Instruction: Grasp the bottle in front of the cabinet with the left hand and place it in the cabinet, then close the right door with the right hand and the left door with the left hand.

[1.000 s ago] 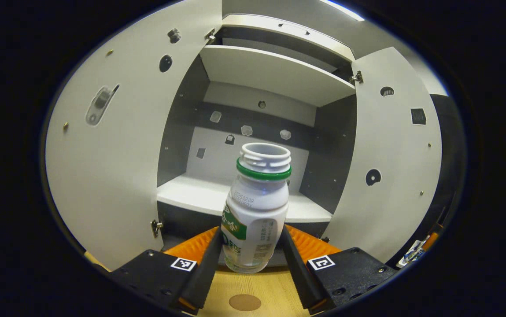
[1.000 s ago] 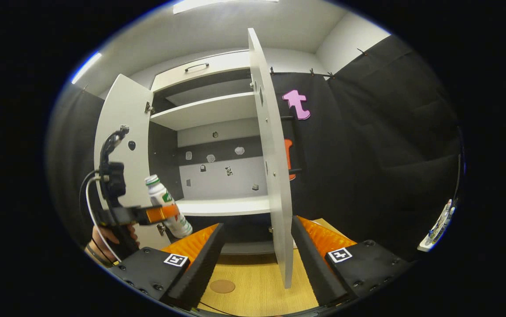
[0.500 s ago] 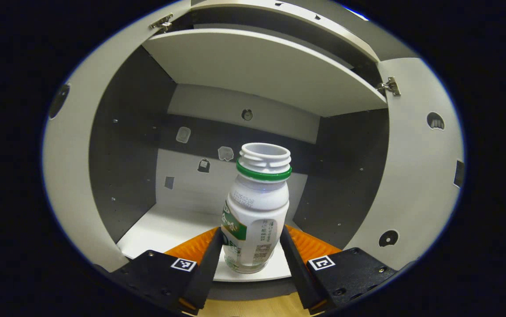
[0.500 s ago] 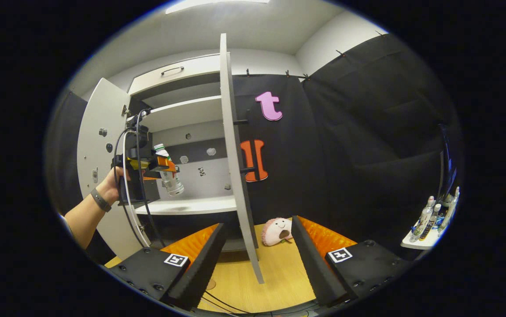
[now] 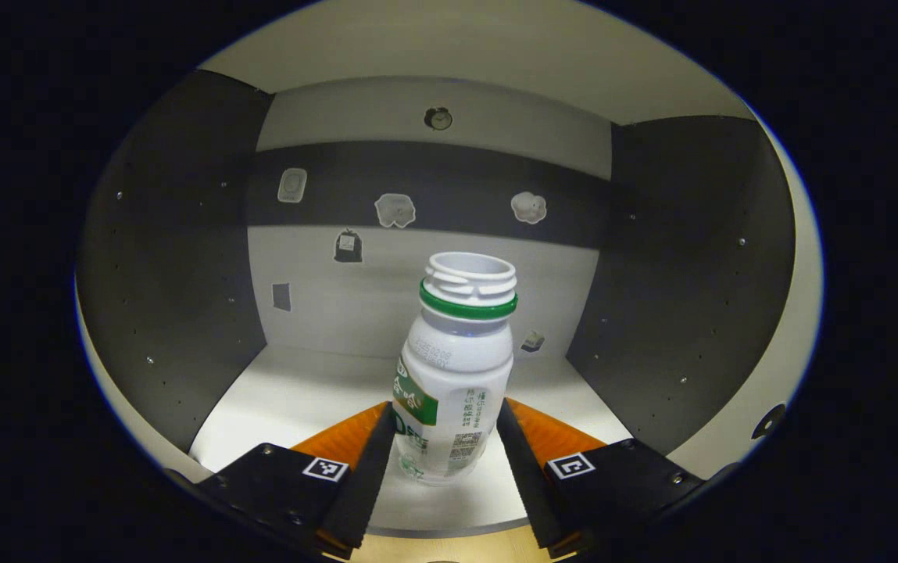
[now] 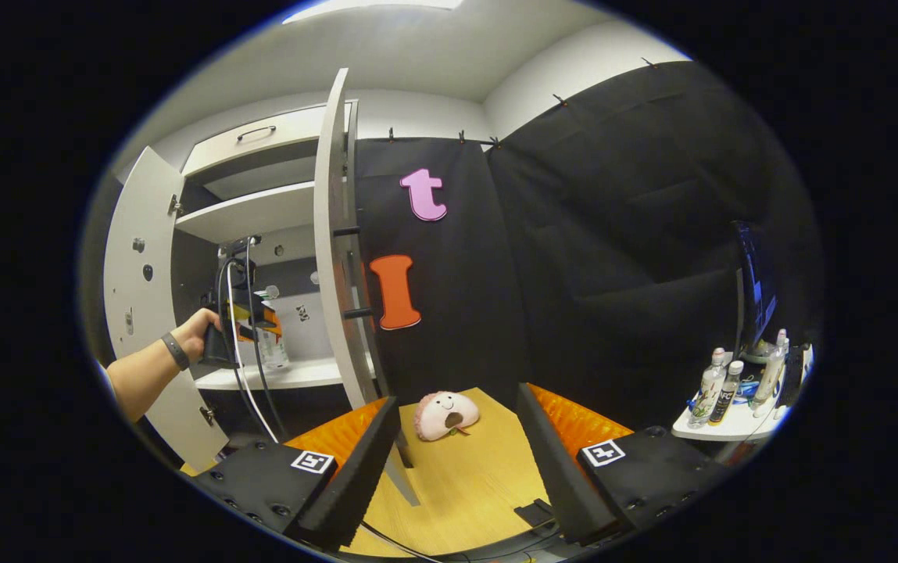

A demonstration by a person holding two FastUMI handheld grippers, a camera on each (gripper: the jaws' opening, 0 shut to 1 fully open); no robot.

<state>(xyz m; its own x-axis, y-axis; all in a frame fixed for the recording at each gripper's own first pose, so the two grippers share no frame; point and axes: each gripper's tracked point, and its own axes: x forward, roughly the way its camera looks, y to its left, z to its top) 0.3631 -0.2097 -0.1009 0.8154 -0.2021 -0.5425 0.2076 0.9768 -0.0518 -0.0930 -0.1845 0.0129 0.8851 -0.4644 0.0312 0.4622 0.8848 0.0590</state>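
While the left gripper [image 5: 445,453] was held inside the cabinet [image 5: 183,258], the bottle [image 5: 455,375] was clamped upright between its fingers, just above the white shelf [image 5: 292,399]. The right gripper [image 6: 456,461] was kept released and empty, over the wooden table [image 6: 480,477], near the right door [image 6: 335,258] and a plush toy [image 6: 445,414].

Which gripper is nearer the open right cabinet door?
Right. The right gripper sits open just in front of the right door; the left gripper is inside the cabinet, shut on the bottle.
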